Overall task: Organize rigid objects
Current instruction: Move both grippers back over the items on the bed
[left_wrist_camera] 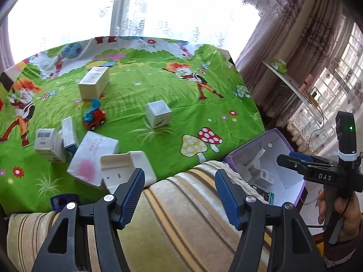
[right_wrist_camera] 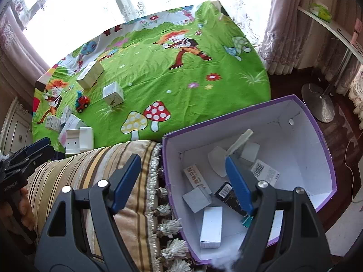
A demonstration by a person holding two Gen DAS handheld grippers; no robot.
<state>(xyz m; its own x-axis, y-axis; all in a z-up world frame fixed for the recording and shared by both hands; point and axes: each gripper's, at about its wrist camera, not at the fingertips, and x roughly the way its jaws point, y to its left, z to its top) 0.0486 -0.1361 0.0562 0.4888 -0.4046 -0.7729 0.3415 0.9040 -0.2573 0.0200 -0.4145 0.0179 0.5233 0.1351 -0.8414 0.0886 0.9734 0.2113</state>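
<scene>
Several small white boxes lie on a green cartoon cloth (left_wrist_camera: 158,86): a cube box (left_wrist_camera: 158,113), a larger box (left_wrist_camera: 93,85), a pink-marked box (left_wrist_camera: 91,157), a white holder (left_wrist_camera: 128,170), barcode boxes (left_wrist_camera: 48,144), and a red and blue toy truck (left_wrist_camera: 94,116). A purple box (right_wrist_camera: 249,170) with white inside holds several small boxes. My left gripper (left_wrist_camera: 179,185) is open and empty above a striped cushion (left_wrist_camera: 181,222). My right gripper (right_wrist_camera: 182,176) is open and empty over the purple box's near-left edge; it also shows in the left wrist view (left_wrist_camera: 304,161).
The striped, tasselled cushion (right_wrist_camera: 95,181) lies between the cloth and me. A white shelf (left_wrist_camera: 292,83) and curtains stand at the right. A floor lamp base (right_wrist_camera: 317,104) sits on the dark floor beyond the purple box.
</scene>
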